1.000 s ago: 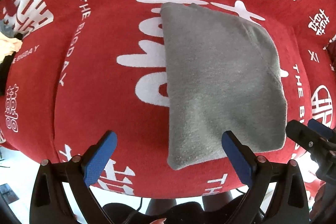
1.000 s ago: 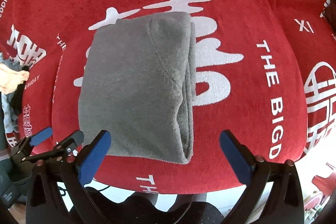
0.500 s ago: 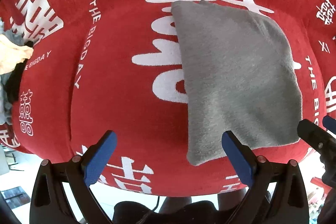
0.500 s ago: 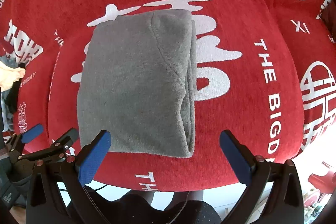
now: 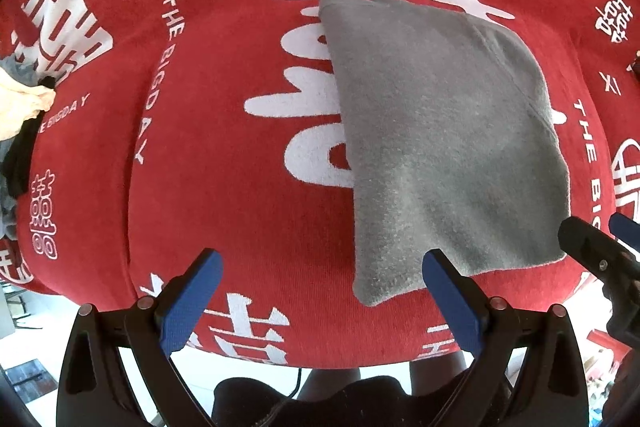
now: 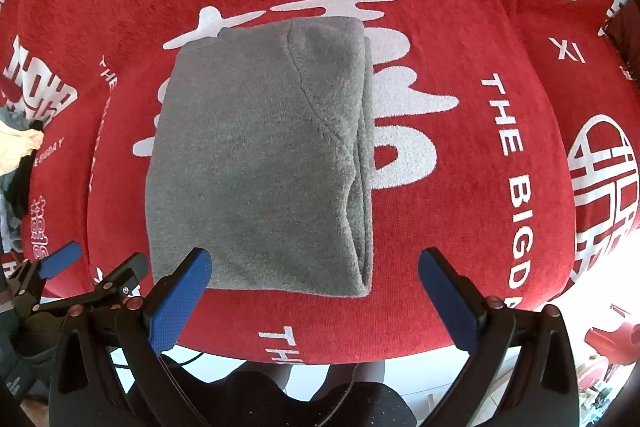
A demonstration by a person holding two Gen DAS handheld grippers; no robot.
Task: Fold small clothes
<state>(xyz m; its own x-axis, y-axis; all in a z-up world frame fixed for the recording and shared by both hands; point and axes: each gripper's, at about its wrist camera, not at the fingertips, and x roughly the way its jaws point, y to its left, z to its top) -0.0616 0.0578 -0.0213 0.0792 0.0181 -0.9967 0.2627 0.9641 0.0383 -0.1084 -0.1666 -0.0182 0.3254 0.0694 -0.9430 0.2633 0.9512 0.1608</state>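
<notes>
The grey garment [image 6: 260, 163] lay already folded into a neat rectangle on the red cloth [image 6: 460, 207]. Both the left gripper [image 5: 320, 291] and the right gripper [image 6: 312, 291] hovered with jaws apart, holding nothing. Perhaps the pile of clothes [image 5: 20, 115] was left.

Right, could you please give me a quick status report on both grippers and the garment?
Left gripper open, empty. Right gripper open, empty. Grey garment folded flat on red cloth, untouched. Pile of other clothes far left, not in the way.
</notes>
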